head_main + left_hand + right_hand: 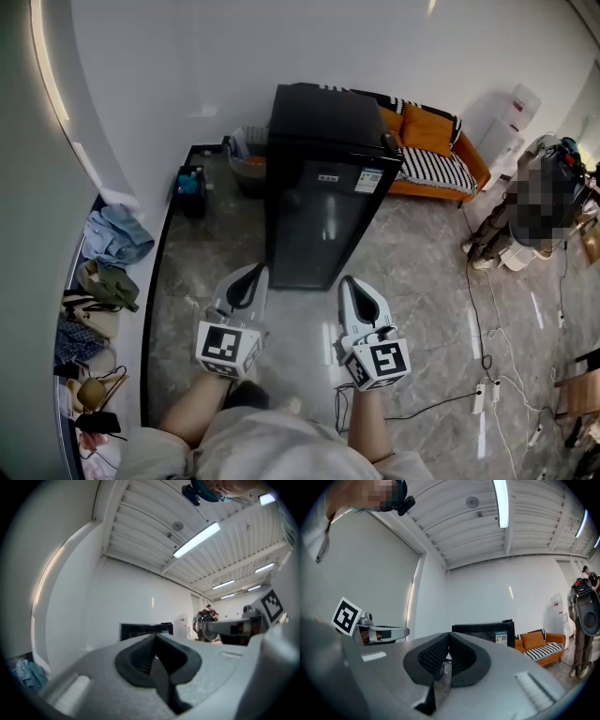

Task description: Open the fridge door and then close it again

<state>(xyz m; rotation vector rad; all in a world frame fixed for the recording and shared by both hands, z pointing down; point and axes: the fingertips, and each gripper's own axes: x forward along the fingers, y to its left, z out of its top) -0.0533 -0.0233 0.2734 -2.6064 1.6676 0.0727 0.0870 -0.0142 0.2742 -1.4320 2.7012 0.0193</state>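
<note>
We hold the white left gripper (249, 274) and white right gripper (351, 281) level, jaws pinched together and empty, facing the squat black glass-fronted fridge (323, 202), which stands shut ahead, so we seem ready to reach for its door.

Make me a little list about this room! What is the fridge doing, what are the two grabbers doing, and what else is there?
fridge: black, door shut, standing on the floor
left gripper: shut, empty, not touching the fridge
right gripper: shut, empty, not touching the fridge
sofa: orange, behind the fridge
person: standing far right
</note>
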